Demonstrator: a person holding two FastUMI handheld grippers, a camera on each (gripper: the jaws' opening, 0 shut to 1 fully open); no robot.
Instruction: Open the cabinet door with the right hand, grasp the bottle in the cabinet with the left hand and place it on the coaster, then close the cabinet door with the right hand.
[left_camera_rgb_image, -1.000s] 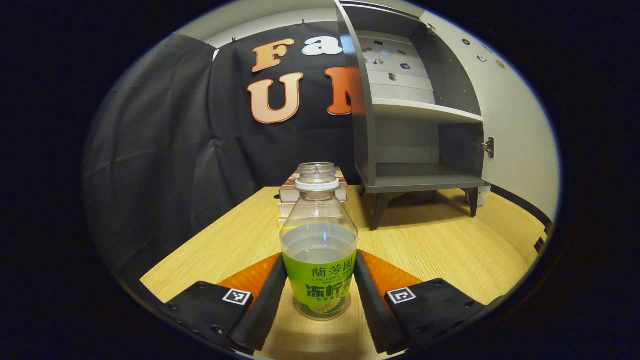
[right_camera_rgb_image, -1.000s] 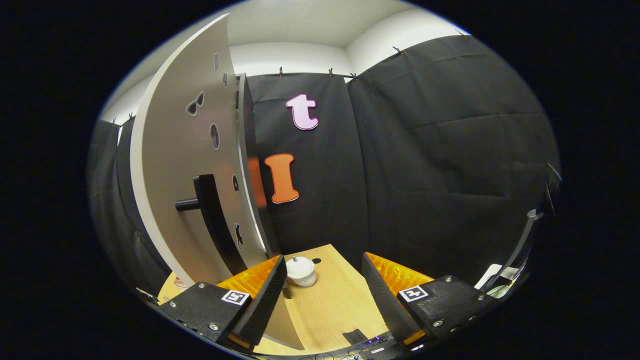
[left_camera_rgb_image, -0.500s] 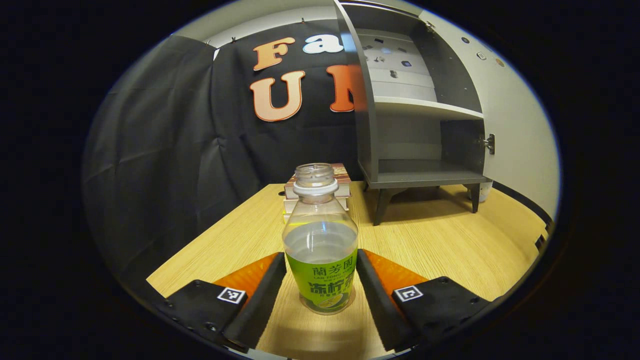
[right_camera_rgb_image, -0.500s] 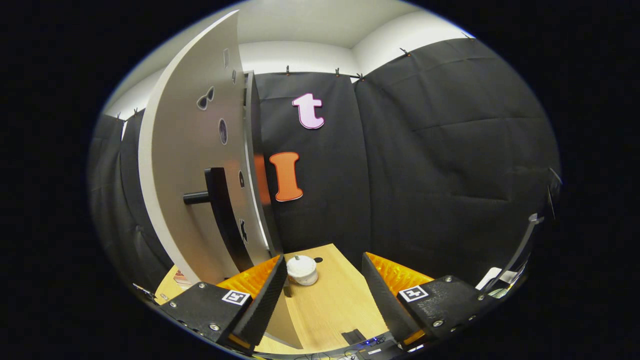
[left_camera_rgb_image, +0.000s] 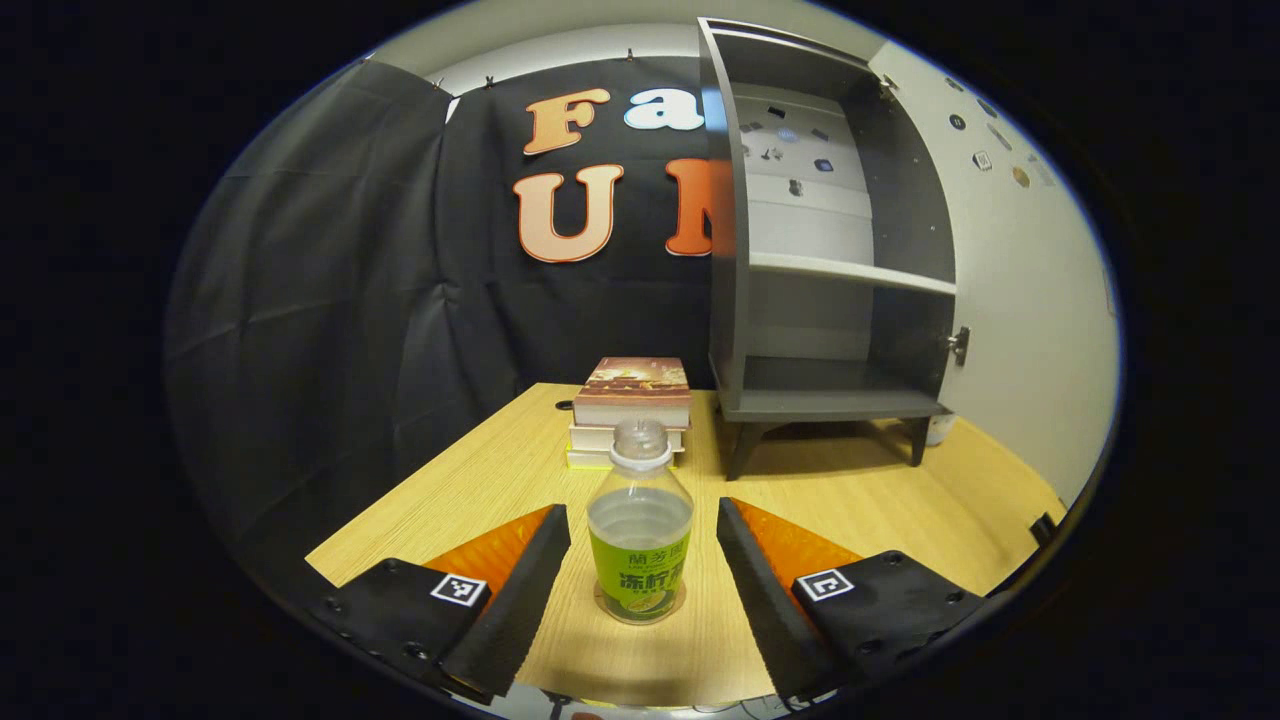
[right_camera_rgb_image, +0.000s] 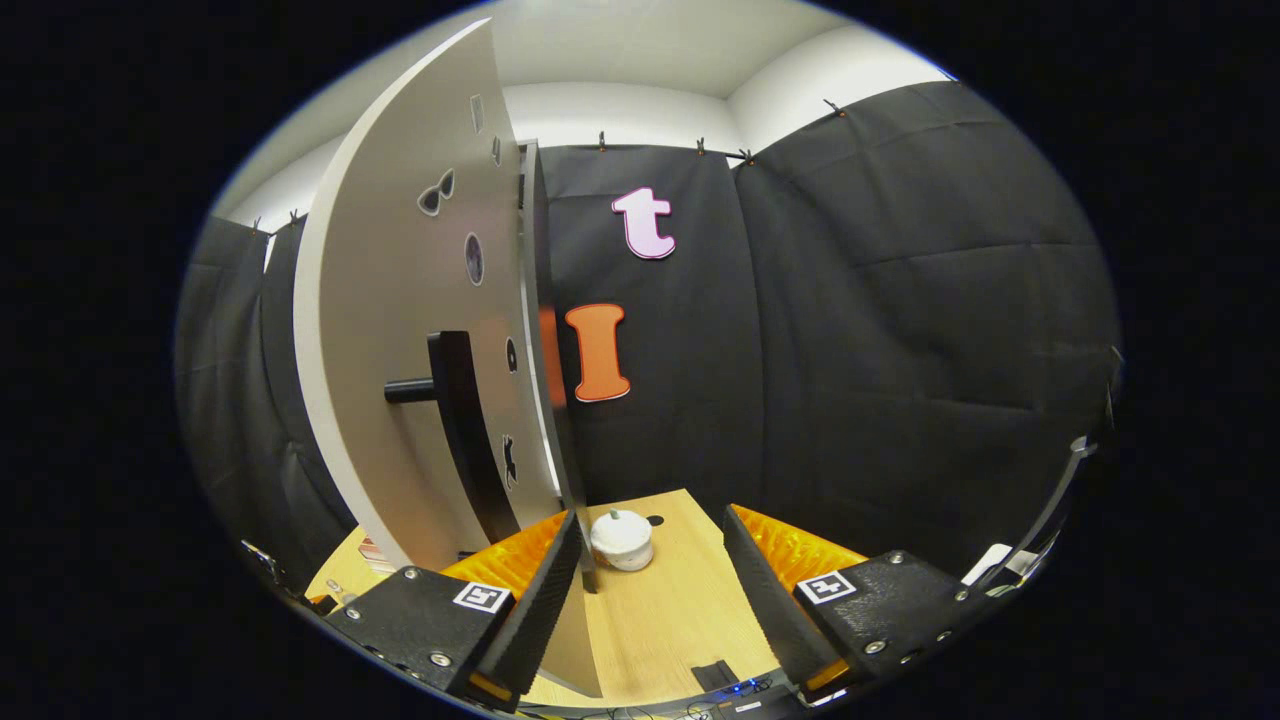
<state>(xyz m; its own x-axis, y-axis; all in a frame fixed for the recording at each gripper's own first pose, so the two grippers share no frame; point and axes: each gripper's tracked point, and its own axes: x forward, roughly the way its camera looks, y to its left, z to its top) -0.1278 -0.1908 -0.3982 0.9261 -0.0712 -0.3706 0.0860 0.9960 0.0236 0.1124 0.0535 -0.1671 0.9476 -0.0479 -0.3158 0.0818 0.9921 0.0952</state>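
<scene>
Left gripper (left_camera_rgb_image: 642, 585) has its jaws spread wide, and the bottle (left_camera_rgb_image: 640, 545) stands between them with clear gaps on both sides, touched by neither finger. It is a clear plastic bottle with no cap on its white-ringed neck, about half full of a pale liquid, and a green label wraps its lower body. It sits on a thin round coaster (left_camera_rgb_image: 640, 612) whose edge peeks out around its base, on the wooden table (left_camera_rgb_image: 860, 500). The bottle is upright, its long axis vertical and its open mouth pointing straight up.

Beyond it lies a stack of books (left_camera_rgb_image: 630, 410), and to their right stands the grey cabinet (left_camera_rgb_image: 830, 280) on short legs, its shelves bare and its door (left_camera_rgb_image: 1010, 300) swung fully open on the right.

Right gripper (right_camera_rgb_image: 650, 590) is also held open, with nothing between its fingers. In the right gripper view the pale outer face of the door rises just left of it, with a dark bar handle (right_camera_rgb_image: 460, 440) standing off the panel; the left finger sits close beside the door's lower edge, though I cannot tell if they touch. A small white lidded jar (right_camera_rgb_image: 621, 540) rests on the table farther ahead.
</scene>
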